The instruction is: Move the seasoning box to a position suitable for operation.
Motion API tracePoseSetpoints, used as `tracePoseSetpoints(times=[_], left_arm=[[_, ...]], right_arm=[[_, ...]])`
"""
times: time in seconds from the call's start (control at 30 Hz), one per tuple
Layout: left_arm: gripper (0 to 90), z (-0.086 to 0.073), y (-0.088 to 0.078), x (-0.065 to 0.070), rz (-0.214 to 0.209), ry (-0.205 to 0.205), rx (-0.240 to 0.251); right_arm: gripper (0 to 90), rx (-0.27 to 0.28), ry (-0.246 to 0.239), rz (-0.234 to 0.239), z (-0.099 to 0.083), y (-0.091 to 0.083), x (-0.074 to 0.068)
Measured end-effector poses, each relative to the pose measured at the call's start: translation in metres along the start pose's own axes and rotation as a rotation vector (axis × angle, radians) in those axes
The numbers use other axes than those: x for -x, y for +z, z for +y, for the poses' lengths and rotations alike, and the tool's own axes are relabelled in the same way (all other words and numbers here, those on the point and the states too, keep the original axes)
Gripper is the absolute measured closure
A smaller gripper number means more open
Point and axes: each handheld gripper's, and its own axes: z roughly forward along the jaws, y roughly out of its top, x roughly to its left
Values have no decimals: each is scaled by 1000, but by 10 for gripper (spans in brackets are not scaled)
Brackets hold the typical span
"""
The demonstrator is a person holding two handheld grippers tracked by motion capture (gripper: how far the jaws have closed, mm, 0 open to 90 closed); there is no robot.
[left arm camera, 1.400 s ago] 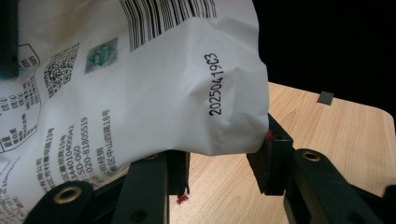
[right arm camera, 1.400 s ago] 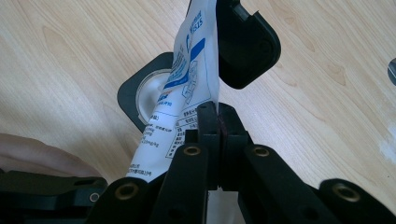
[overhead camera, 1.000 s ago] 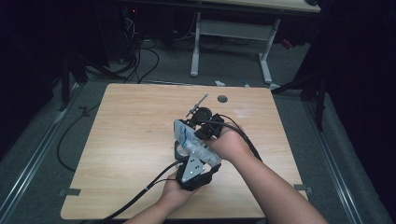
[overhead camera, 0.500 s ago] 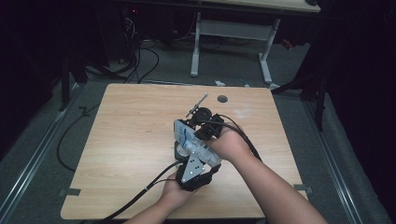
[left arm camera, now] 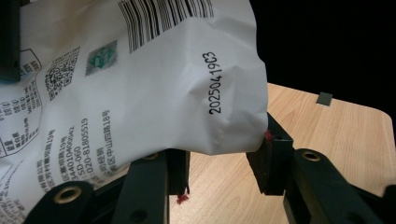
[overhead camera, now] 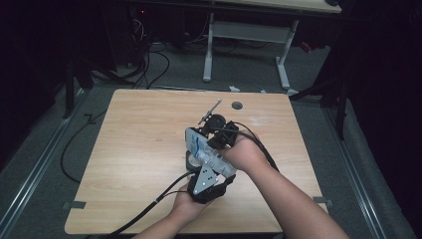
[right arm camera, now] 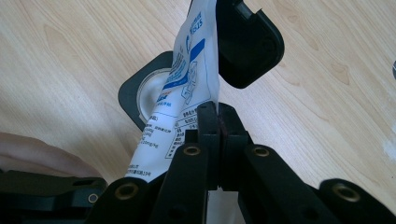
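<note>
A white printed pouch (overhead camera: 203,151) is held up over the middle of the wooden table (overhead camera: 139,149) by both grippers. In the left gripper view the pouch (left arm camera: 140,84) bulges between the jaws of my left gripper (left arm camera: 217,163), whose pads press on its sides. My right gripper (right arm camera: 218,122) is shut on the thin edge of the pouch (right arm camera: 187,79), with its jaws squeezed together. In the high view the left gripper's grey plate (overhead camera: 203,180) sits just below the pouch, and the right gripper (overhead camera: 222,139) comes in from the right.
Under the pouch lies a dark rounded base with a white disc (right arm camera: 140,93). A black round part with a metal rod (overhead camera: 211,111) sits just beyond the grippers. A cable hole (overhead camera: 237,105) marks the table's far side. Cables (overhead camera: 149,209) trail off the near edge.
</note>
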Motion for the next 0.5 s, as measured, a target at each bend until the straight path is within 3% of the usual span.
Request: tracePoseSetpoints(times=[0.5], left_arm=[[626,-1,0,-1,5,4,-3]], right_arm=[[900,6,-2,-3,1,0,0]])
